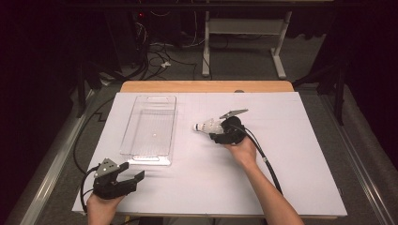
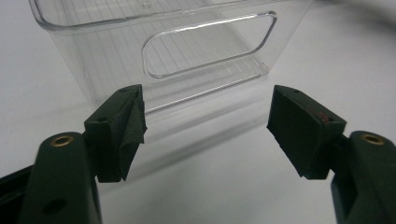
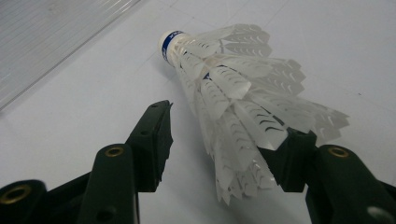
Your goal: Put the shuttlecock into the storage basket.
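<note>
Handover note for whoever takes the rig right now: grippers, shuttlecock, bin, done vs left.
Right gripper: jaws open around the feathers of the shuttlecock, one jaw against them, the other apart; no firm grip yet.
Left gripper: open, idle, facing the handle end of the clear plastic bin.
Shuttlecock lies on the white table, right of the bin, cork toward it.
Done: nothing binned.
Left: probably close, lift, drop in bin.

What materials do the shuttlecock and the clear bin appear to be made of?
Shuttlecock: the skirt looks like white feathers, matte, with barbed vanes and thread binding; synthetic imitation is possible. Its rounded white base with a blue band may be cork under a smooth cover. Clear bin: most likely rigid transparent plastic, glossy, since the table surface shows through its walls, with moulded ribs and a cut-out handle.
</note>
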The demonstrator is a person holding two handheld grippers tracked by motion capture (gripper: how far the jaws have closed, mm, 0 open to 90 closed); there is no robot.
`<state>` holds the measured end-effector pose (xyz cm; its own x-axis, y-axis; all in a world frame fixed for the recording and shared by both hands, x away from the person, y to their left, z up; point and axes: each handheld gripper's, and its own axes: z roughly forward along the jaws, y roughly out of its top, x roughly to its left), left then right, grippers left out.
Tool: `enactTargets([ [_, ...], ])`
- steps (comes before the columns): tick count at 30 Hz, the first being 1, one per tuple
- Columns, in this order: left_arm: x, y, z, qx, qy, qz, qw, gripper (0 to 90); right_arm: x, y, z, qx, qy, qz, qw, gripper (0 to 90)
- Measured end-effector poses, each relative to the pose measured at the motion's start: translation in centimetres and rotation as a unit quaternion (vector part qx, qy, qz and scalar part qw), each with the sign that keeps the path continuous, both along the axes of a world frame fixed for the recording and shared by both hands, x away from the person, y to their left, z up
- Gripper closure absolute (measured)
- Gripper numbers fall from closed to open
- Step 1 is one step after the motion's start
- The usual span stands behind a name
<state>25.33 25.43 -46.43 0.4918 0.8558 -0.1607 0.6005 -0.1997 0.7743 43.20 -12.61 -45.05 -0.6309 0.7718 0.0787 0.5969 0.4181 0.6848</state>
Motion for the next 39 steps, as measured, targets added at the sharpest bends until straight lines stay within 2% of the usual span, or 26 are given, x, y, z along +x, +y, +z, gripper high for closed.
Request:
enactTargets([
  [8, -0.2, 0.1, 0.0, 0.000, -0.002, 0.002, 1.0000, 28.7, 0.6, 0.6, -0.3, 0.004, 0.018, -0.002, 0.9998, 53.0],
  [14, 0.1, 0.0, -0.1, 0.003, 0.001, 0.001, 1.0000, 28.7, 1.0, 0.8, -0.1, 0.000, 0.023, -0.003, 0.9997, 64.8],
  [17, 0.0, 0.0, -0.1, 0.002, 0.001, 0.004, 1.0000, 28.6, 1.0, 0.9, 0.0, 0.000, 0.017, 0.004, 0.9998, 71.8],
  [25, 0.0, 0.0, -0.1, 0.002, 0.000, 0.002, 1.0000, 28.7, 0.8, 1.2, 0.0, -0.007, 0.024, 0.019, 0.9995, 87.0],
  [35, 0.0, 0.2, 0.0, 0.000, -0.002, 0.007, 1.0000, 28.6, 0.7, 1.0, 0.2, -0.011, 0.024, 0.030, 0.9992, 89.1],
  [39, 0.1, 0.2, 0.0, 0.003, -0.001, 0.005, 1.0000, 28.6, 0.6, 0.8, 0.5, -0.009, 0.027, 0.026, 0.9993, 89.2],
])
